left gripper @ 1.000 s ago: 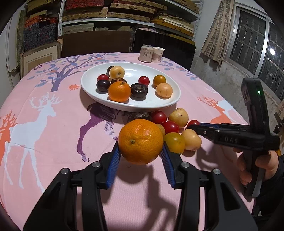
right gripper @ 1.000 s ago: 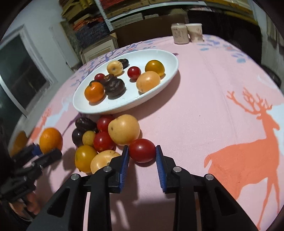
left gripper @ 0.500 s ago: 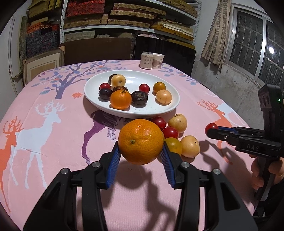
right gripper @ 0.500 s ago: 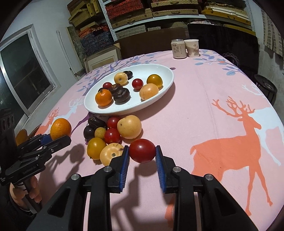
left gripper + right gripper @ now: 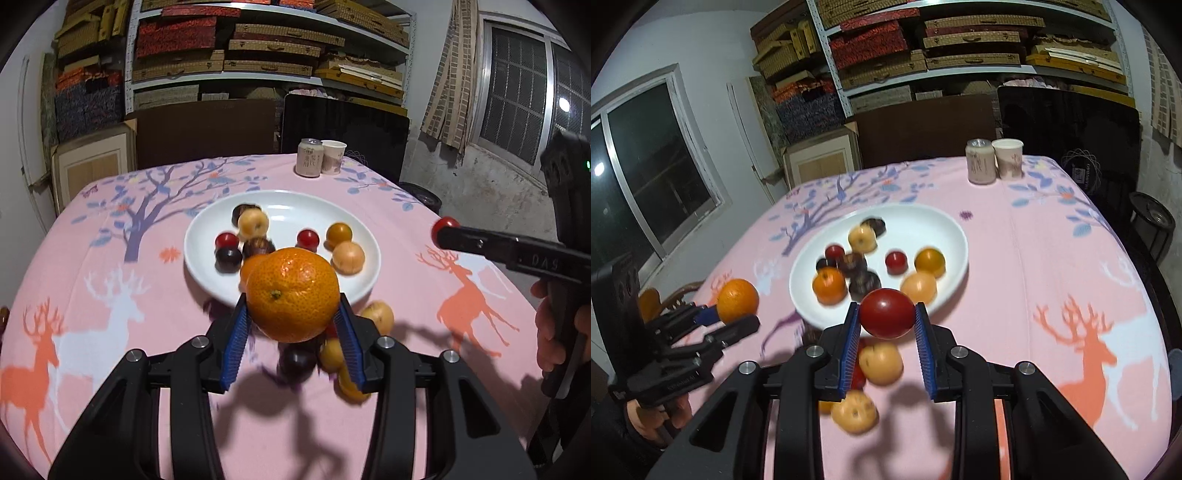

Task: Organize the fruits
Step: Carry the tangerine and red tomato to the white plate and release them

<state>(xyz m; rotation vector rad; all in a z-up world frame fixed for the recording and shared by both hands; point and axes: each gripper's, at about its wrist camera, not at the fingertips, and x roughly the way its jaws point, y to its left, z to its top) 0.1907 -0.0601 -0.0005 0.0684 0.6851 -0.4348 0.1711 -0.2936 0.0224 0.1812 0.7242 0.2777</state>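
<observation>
Pink tablecloth [image 5: 110, 332]: firm orange [image 5: 292, 294] clamped by left gripper [image 5: 293, 328]; soft, bruisable tomato [image 5: 886, 313] pinched at mid-girth by right gripper [image 5: 886, 339], near plate [image 5: 955, 236].

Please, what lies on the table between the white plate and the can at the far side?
Nothing: between the white plate and the can only bare pink tablecloth with printed branches shows, clearest in the right wrist view.

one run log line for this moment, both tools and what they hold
left tool: shut on orange | right tool: shut on red tomato | both above tablecloth | white plate: holds fruit
</observation>
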